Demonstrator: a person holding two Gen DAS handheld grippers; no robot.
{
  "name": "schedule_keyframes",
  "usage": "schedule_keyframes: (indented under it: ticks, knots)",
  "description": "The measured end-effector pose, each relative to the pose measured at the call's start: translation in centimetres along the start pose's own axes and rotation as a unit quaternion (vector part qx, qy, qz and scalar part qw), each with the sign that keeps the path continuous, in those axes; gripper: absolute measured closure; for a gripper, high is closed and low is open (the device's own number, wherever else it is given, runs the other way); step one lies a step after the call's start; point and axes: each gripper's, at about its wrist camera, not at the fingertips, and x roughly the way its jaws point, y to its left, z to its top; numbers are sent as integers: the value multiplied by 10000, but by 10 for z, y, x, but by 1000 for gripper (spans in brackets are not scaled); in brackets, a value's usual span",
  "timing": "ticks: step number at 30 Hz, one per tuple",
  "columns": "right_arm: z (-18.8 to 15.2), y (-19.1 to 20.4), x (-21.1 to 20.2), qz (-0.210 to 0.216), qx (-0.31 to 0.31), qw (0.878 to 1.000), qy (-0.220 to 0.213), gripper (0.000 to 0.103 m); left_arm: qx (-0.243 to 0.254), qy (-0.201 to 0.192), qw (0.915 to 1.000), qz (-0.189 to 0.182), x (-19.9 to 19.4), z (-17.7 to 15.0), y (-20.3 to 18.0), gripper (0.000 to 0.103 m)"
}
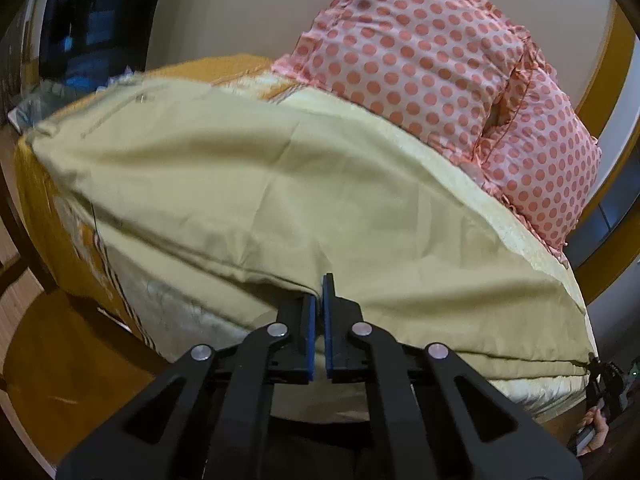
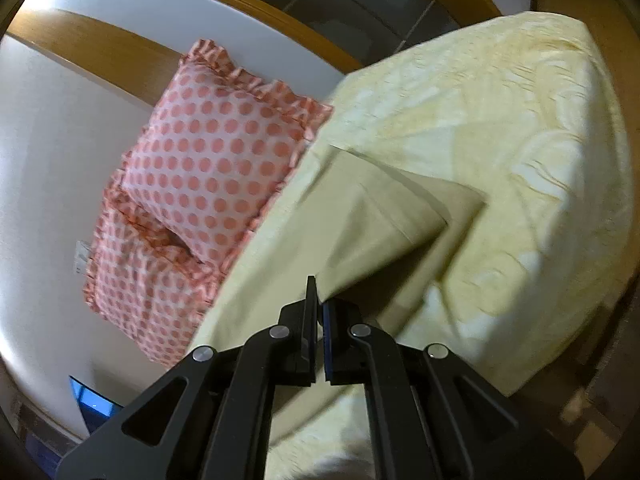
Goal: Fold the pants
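Observation:
The beige pants [image 1: 248, 184] lie spread across the bed, waistband at the far left. My left gripper [image 1: 320, 292] is shut on the near edge of the pants. In the right wrist view the pants [image 2: 360, 220] hang as a folded flap with leg ends pointing right. My right gripper [image 2: 319, 296] is shut on a corner of that cloth and holds it above the bed. The right gripper also shows at the far right of the left wrist view [image 1: 600, 372], at the pants' edge.
Two pink polka-dot pillows [image 1: 432, 64] [image 2: 208, 168] lean on the wall at the head of the bed. The bed has a pale yellow and orange cover [image 2: 520, 140]. A wooden floor [image 1: 60, 352] lies to the left of the bed.

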Motion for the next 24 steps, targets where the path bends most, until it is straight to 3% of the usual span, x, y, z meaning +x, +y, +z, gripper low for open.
schedule_keyframes:
  ticks: [2,4,5,6,7,8,9,12,15,19,20,24]
  knots:
    - [-2,1,-3,-303,-182,9994,48,100,34,-48,10000,-37,0,-5,3,100]
    - [0,4,-12,-464,-275,9985,-23,90,310,-127,9994,63,-4,-9,-3,99]
    - [2,6,-19,-469,-293,9984,-126,68,448,-188,9988,106,-6,-10,-7,95]
    - [3,8,-25,-471,-348,9978,-297,38,649,-328,9972,170,-13,-12,-12,87]
    - [6,14,-35,-615,-549,9947,-610,28,827,-483,9952,200,-21,-15,-16,80]
    - [8,19,-38,-768,-708,9917,-748,25,973,-645,9930,206,-30,-16,-20,62]
    - [12,23,-40,-972,-895,9873,-882,25,1039,-775,9913,216,-36,-16,-24,51]
    - [24,19,-28,-1403,-915,9823,-839,30,1252,-1347,9828,136,-61,-14,-36,36]
    - [25,9,-18,-1611,-801,9804,-802,38,1287,-1559,9793,119,-62,-4,-41,29]
    - [6,16,-10,-1162,-1070,9864,-452,53,1309,-1417,9805,369,-32,12,-39,27]
    - [1,16,-9,-981,-1032,9892,-345,64,1288,-1352,9815,420,-23,15,-36,27]
    - [-7,13,-11,-748,-1011,9902,-611,69,1127,-1030,9868,539,3,17,-22,24]
